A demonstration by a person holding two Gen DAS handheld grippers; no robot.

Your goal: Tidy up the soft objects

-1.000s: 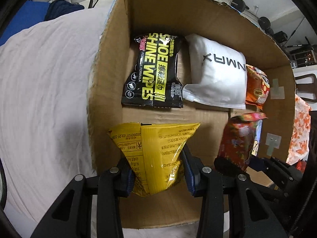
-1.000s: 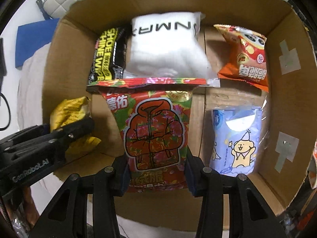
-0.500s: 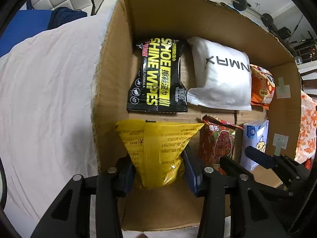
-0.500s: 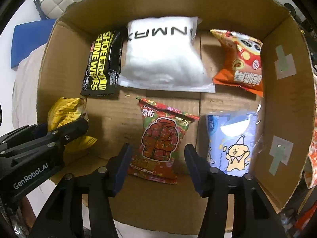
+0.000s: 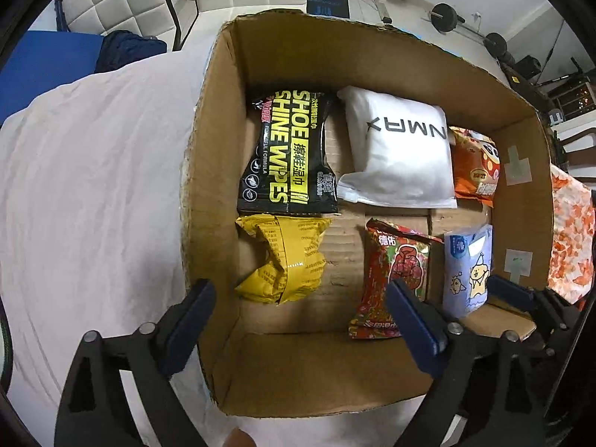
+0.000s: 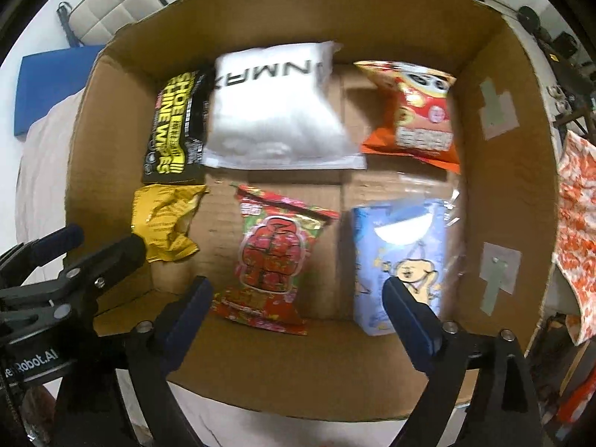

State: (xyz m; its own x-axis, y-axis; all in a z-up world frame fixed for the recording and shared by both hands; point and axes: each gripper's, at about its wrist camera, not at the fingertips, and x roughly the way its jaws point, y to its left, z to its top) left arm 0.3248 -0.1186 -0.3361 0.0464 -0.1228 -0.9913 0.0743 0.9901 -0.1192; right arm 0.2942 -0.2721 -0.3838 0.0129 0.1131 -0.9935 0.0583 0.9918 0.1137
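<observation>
pale sheet point(image 5: 93, 205) under cardboard box point(image 5: 372, 56) — left gripper point(image 5: 298, 320) and right gripper point(image 6: 298, 313) over near rim, jaws wide, empty; bare floor between yellow packet point(image 5: 287, 260) and red packet point(image 5: 395, 272).

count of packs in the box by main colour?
Black: 1, shoe wipes pack
White: 1, white pouch
Orange: 1, orange snack bag
Yellow: 1, yellow packet
Red: 1, red packet
Blue: 1, blue tissue pack
Total: 6

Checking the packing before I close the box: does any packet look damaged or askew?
Only the crumpled yellow foil packet at the cardboard box's front left: it is creased and twisted, while the other packets lie flat in rows.
</observation>
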